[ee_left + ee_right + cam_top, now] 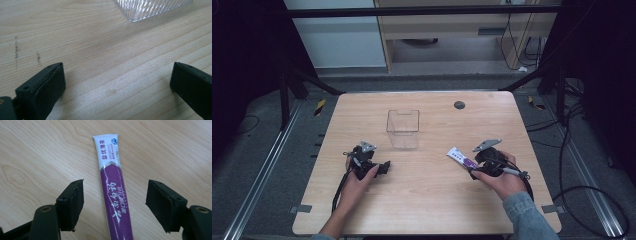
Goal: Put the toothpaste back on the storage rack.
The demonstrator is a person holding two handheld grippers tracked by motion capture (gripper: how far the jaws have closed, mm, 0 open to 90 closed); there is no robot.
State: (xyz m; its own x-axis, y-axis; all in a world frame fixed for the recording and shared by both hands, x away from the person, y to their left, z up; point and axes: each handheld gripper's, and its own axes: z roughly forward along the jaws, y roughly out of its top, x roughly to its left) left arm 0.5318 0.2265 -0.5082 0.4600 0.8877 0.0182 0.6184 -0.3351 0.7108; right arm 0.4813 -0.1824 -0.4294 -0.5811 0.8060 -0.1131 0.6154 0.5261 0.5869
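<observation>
Two claws open: right claw (115, 202) straddles purple toothpaste tube (112, 185), pads clear of it, centre frame. Left claw (117, 85) over bare counter (100, 50).

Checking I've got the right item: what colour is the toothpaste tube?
Purple with a white crimped end, the toothpaste tube shows best in the right gripper view.

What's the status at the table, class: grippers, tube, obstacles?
Left gripper open, nothing between jaws. Right gripper open astride toothpaste tube, pads not touching. Clear box stands apart; nothing in the way.
</observation>
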